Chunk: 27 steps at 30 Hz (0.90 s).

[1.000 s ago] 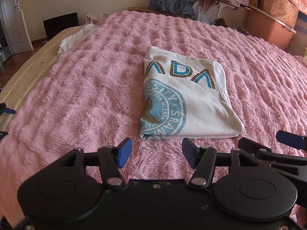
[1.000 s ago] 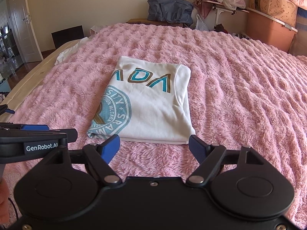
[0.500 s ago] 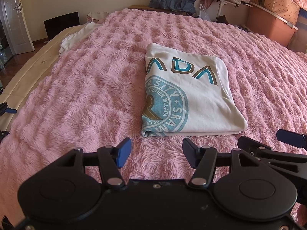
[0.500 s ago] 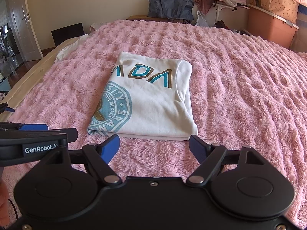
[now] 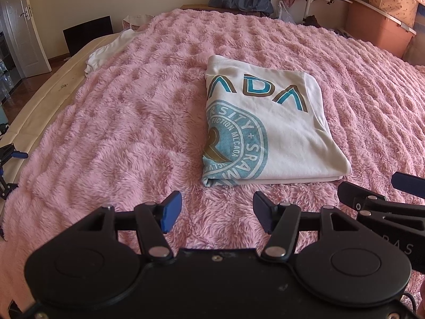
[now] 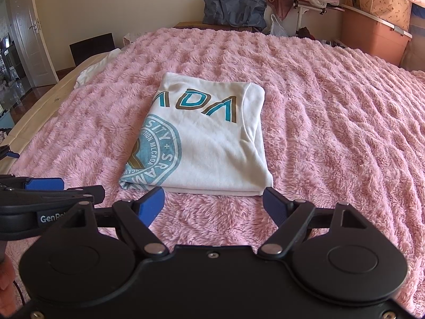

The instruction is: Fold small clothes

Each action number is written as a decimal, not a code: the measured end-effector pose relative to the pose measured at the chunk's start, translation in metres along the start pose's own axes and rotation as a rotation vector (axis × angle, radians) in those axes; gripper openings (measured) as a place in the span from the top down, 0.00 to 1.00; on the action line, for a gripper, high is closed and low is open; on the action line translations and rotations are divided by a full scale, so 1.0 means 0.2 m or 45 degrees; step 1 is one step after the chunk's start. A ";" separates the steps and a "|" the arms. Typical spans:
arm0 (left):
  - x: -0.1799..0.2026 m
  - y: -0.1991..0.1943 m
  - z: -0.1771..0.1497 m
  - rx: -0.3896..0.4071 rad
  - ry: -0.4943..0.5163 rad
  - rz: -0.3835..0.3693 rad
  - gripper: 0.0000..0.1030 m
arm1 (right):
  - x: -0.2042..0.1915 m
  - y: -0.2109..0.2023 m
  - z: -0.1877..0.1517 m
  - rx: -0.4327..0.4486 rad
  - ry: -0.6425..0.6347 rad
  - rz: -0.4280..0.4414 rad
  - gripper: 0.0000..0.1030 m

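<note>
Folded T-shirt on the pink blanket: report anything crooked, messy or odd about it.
Nothing stands out. The folded T-shirt lies flat on the pink blanket, edges stacked fairly evenly, slightly angled. Neither gripper touches it.

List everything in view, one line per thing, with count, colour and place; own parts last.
folded T-shirt: one, white with teal and brown print, middle of the bed.
blanket: one, fluffy pink, covering the bed.
white garment: one, white, far left edge of the bed.
dark bag: one, grey-blue, beyond the bed by the wall.
storage box: one, orange-brown, far right.
door: one, white, far left.
left claw: one, black with blue pads, open, short of the shirt's near edge.
right claw: one, black with blue pads, open, at the shirt's near edge.
</note>
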<state>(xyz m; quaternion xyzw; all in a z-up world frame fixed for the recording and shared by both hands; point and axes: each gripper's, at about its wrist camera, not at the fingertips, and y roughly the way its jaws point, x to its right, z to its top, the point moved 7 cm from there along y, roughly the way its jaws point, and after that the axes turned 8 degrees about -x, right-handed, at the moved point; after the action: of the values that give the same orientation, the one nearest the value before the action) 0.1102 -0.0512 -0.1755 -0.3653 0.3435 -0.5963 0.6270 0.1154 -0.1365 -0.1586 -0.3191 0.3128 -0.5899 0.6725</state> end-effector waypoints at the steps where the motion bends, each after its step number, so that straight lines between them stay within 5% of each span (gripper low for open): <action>1: 0.00 0.00 0.00 0.000 0.000 -0.001 0.39 | 0.00 0.00 0.00 0.000 -0.001 0.001 0.20; 27: 0.01 0.02 0.00 -0.009 0.007 -0.008 0.39 | -0.02 0.04 -0.01 -0.016 -0.005 -0.001 0.19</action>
<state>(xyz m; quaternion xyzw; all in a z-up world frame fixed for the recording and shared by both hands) 0.1116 -0.0533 -0.1791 -0.3671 0.3461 -0.5980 0.6227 0.1176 -0.1326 -0.1663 -0.3246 0.3150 -0.5875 0.6711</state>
